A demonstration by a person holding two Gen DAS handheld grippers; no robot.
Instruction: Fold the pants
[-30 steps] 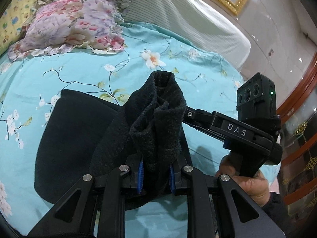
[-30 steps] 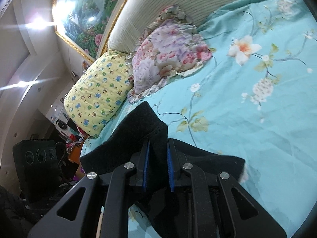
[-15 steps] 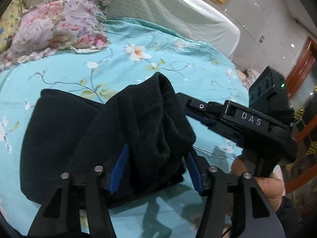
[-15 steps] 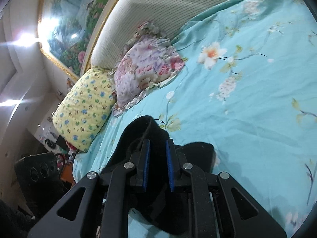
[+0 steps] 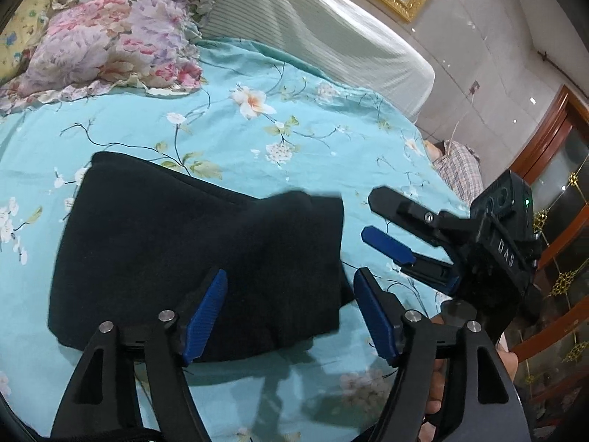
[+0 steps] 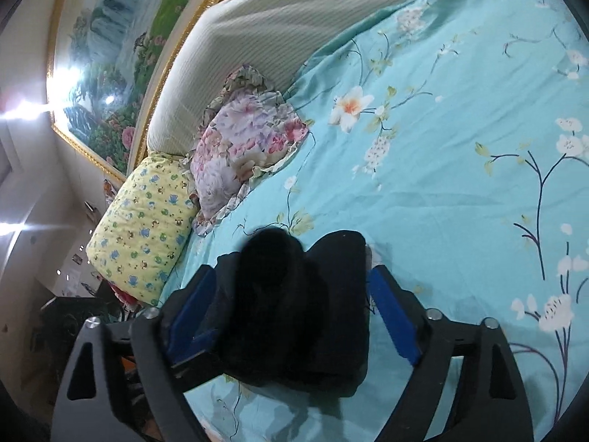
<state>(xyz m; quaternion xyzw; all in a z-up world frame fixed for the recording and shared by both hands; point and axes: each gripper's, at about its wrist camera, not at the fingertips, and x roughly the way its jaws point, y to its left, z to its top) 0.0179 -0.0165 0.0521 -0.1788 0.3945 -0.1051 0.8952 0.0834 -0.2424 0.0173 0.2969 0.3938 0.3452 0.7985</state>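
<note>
The black pants (image 5: 176, 243) lie folded into a flat, thick rectangle on the turquoise floral bedsheet (image 5: 228, 136). My left gripper (image 5: 291, 294) is open, its blue pads either side of the fold's near right edge, holding nothing. My right gripper (image 5: 368, 217) shows at the right in the left wrist view, open, just off the fold's right edge. In the right wrist view the right gripper (image 6: 291, 294) is open and the pants (image 6: 294, 305) sit bunched between its blue pads, not pinched.
A pink floral pillow (image 5: 106, 40) and a yellow patterned pillow (image 6: 143, 224) lie at the head of the bed, against a pale striped headboard (image 5: 313, 37). A plaid cloth (image 5: 460, 173) and a wooden cabinet (image 5: 552, 169) are past the bed's right edge.
Both grippers held a raised bunch of the pants a second ago. Both have opened, and the cloth has dropped flat onto the folded stack. The right gripper has drawn back to the right.
</note>
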